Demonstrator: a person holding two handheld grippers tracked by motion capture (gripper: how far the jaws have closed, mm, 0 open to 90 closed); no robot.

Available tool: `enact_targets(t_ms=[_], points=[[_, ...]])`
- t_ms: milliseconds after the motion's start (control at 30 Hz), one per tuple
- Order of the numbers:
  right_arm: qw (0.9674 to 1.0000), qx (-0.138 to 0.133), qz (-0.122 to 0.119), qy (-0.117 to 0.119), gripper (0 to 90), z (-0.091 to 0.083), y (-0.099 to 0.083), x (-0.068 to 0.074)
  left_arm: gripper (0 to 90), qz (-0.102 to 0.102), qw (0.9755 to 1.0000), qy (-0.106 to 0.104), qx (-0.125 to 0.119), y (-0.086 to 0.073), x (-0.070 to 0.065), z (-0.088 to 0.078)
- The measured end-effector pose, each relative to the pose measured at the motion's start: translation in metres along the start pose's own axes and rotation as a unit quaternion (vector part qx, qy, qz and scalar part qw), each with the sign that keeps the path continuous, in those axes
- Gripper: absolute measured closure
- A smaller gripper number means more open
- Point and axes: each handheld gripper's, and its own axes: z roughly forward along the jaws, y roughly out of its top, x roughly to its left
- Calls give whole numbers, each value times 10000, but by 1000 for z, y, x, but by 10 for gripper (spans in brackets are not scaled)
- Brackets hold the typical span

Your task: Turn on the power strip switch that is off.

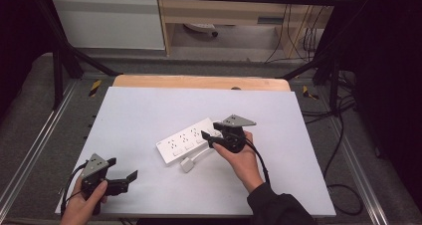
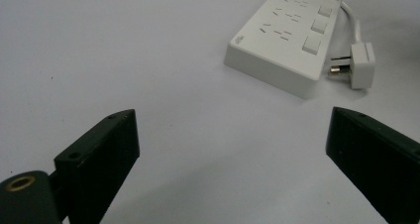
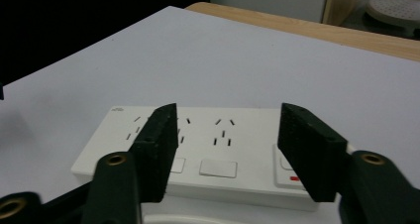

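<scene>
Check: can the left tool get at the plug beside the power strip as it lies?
Probably yes. The left tool is open, and bare table lies between it and the plug, which rests loose beside the strip. The right tool hovers over the strip's far end, apart from the plug.

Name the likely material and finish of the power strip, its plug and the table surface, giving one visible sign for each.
Power strip: probably hard white plastic, smooth matte; crisp moulded edges and socket slots.
Plug: the same white plastic look, with metallic pins that glint.
Table surface: a smooth, pale, matte sheet, perhaps laminate; a light wood edge shows at its far side.
</scene>
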Motion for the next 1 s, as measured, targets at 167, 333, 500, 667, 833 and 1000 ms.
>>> enact_targets(t_ms=[167, 333, 500, 667, 833, 1000], points=[[9999, 7, 107, -126, 224, -18, 6, -10, 63, 2, 10000, 1, 3, 0, 0, 0], [9996, 8, 148, -246, 120, -31, 7, -18, 63, 6, 10000, 10, 2, 0, 0, 0], [9990, -25, 81, -445, 64, -48, 6, -26, 63, 12, 10000, 19, 23, -1, 0, 0], [9983, -159, 166, -544, 41, -67, 3, -37, 63, 13, 10000, 18, 29, -1, 0, 1], [9976, -291, 232, -589, 27, -85, -1, -48, 63, -5, 10000, 38, 32, -1, 0, 0], [9965, -388, 221, -703, 26, -99, -9, -55, 63, -6, 10000, 35, 21, -1, 0, 0]])
